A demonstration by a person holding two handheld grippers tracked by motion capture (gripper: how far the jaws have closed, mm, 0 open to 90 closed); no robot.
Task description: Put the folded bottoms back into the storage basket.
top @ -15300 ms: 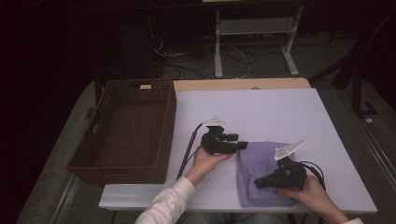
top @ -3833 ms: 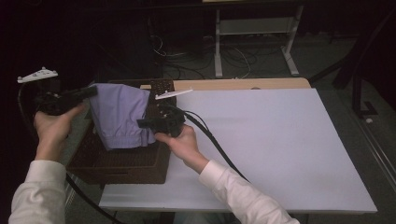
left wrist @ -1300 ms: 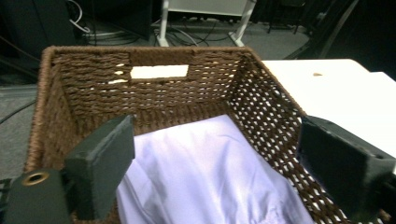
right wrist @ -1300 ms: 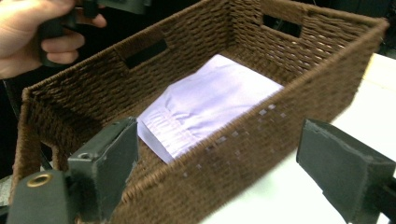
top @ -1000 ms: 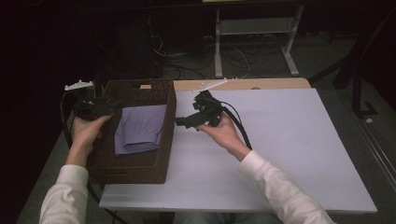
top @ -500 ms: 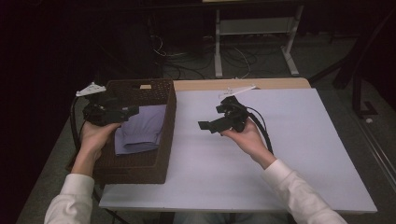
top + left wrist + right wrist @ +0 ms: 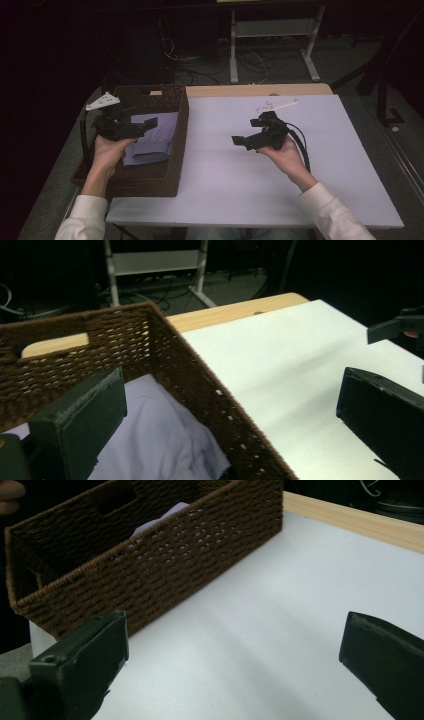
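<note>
Now the lilac cloth [image 7: 150, 142] lies in the basket [image 7: 181, 135] just below the left hand-held gripper [image 7: 148, 124], jaws wide and empty; the right hand-held gripper [image 7: 239, 141], equally wide, hangs well apart over the desk [image 7: 240, 195].

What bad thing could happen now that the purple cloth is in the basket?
1. The left hand-held gripper hovers open right above the purple cloth; a jaw might snag a fold and drag it back out.
2. That gripper sits close to the brown basket wall, so a sideways swing could bump and shift the basket.
3. The right hand-held gripper is open over the white table, trailing a cable that could catch.
</note>
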